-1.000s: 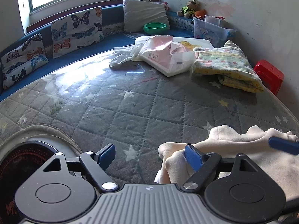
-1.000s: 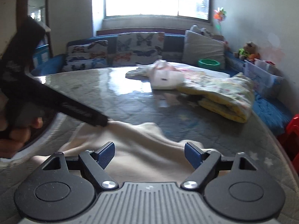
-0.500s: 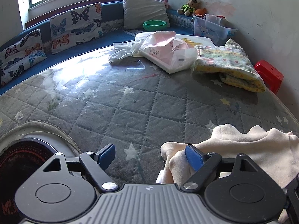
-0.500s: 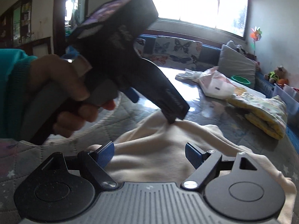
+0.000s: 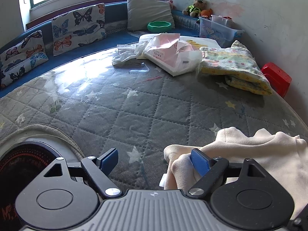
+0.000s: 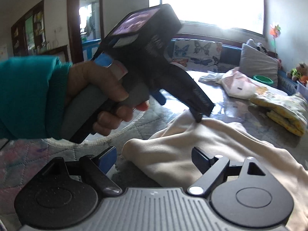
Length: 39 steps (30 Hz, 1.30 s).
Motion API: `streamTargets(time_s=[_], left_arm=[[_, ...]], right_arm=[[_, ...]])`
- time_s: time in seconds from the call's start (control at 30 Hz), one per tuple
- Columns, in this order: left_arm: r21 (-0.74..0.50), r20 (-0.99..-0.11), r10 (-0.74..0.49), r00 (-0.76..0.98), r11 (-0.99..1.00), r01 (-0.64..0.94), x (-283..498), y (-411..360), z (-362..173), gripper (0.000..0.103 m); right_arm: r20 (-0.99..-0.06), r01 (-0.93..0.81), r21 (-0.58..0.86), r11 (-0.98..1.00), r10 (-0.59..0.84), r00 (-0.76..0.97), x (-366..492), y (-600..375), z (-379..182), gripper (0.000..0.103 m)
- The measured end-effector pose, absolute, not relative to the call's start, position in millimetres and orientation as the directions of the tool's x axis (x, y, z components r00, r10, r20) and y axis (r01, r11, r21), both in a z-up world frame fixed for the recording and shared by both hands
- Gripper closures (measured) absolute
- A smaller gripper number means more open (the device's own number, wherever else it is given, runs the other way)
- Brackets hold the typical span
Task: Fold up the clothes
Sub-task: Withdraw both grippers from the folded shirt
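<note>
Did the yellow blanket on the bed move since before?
No. In the left wrist view the yellow blanket lies in the same spot as before, beside the pink bag and near the red stool.

1. The cream garment [image 5: 250, 154] runs off the right edge, past the left gripper's right finger [image 5: 200, 161].
2. The sleeve [image 6: 28, 96] is cut off at the left edge, left of the fingers.

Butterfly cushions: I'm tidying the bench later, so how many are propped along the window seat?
2 in the left wrist view: one butterfly cushion under the window beside the grey pillow, another butterfly cushion further left at the frame's edge. More may be hidden beyond it.
</note>
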<state>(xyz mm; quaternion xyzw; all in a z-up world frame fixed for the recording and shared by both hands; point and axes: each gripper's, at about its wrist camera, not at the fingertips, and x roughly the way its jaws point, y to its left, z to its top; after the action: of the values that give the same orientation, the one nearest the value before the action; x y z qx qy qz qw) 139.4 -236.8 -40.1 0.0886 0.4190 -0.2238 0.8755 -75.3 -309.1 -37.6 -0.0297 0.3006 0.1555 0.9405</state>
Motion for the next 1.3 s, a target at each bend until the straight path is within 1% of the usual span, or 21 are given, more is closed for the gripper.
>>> streamTargets(time_s=[0.07, 0.17, 0.23, 0.5, 0.9, 1.3], left_arm=[[-0.039, -0.772, -0.324, 0.547, 0.883, 0.468, 136, -235, -38, 0.018], [-0.039, -0.767, -0.333, 0.548, 0.877, 0.479, 127, -234, -35, 0.018], [-0.036, -0.762, -0.339, 0.551, 0.872, 0.487, 120, -232, -33, 0.015], [-0.045, -0.748, -0.362, 0.556, 0.864, 0.502, 90, -226, -26, 0.01], [-0.033, -0.737, -0.353, 0.576, 0.87, 0.491, 40, -210, -21, 0.0], [-0.04, -0.75, -0.345, 0.564, 0.875, 0.482, 5, -199, -23, 0.0]], right_arm=[[-0.58, -0.292, 0.055, 0.955, 0.268, 0.769, -81, -316, -34, 0.015], [-0.586, -0.249, 0.041, 0.968, 0.225, 0.778, -90, -327, -33, 0.014], [-0.59, -0.218, 0.039, 0.975, 0.199, 0.783, -96, -335, -33, 0.013], [-0.602, -0.071, 0.047, 0.996, 0.085, 0.794, -115, -362, -34, 0.009], [-0.614, 0.074, 0.078, 0.994, -0.011, 0.789, -148, -378, -39, 0.005], [-0.636, 0.131, 0.073, 0.989, -0.055, 0.77, -163, -375, -41, 0.003]])
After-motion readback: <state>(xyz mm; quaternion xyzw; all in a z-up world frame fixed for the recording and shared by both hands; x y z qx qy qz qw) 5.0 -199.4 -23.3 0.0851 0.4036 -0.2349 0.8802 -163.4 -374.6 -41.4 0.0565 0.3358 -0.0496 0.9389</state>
